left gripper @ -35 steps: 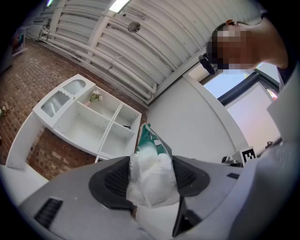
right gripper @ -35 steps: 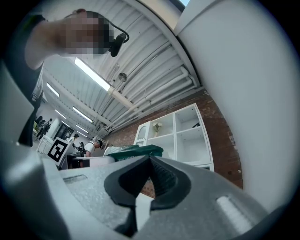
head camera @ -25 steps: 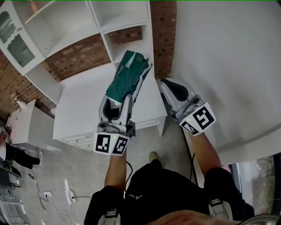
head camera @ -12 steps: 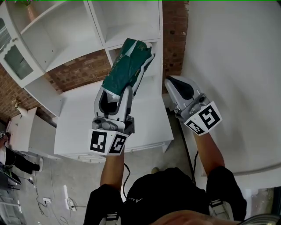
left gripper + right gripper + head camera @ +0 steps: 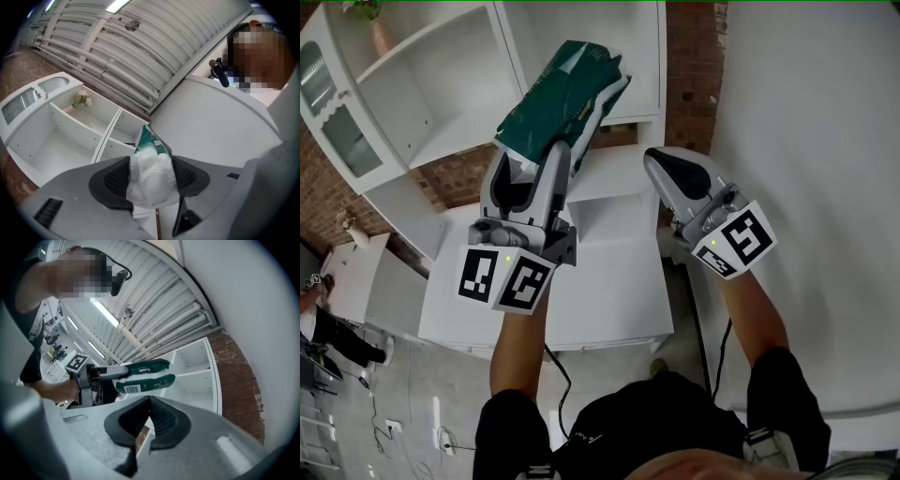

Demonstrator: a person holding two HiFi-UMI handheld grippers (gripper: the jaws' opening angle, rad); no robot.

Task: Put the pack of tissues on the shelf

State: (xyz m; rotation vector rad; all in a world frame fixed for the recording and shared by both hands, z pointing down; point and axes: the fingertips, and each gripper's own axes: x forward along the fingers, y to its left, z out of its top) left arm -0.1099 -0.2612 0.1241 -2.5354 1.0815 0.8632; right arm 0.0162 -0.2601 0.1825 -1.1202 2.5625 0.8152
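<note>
The left gripper (image 5: 531, 165) clamps the pack of tissues (image 5: 565, 94), apparently held just before the shelf (image 5: 441, 103); the right gripper (image 5: 669, 172) is closed and empty.

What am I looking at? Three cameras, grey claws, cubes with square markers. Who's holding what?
There is no robot: a person holds a hand-held gripper in each hand. The head view comes from a camera on the person's head, looking steeply down; the other two cameras ride on the grippers and look along their jaws. The marker cubes are part of the grippers. The left gripper has its jaws closed on the green and white pack of tissues, raised in front of the white shelf unit. The right gripper is shut and holds nothing. Below stands a white cabinet. A small flower vase sits in an upper shelf compartment.
</note>
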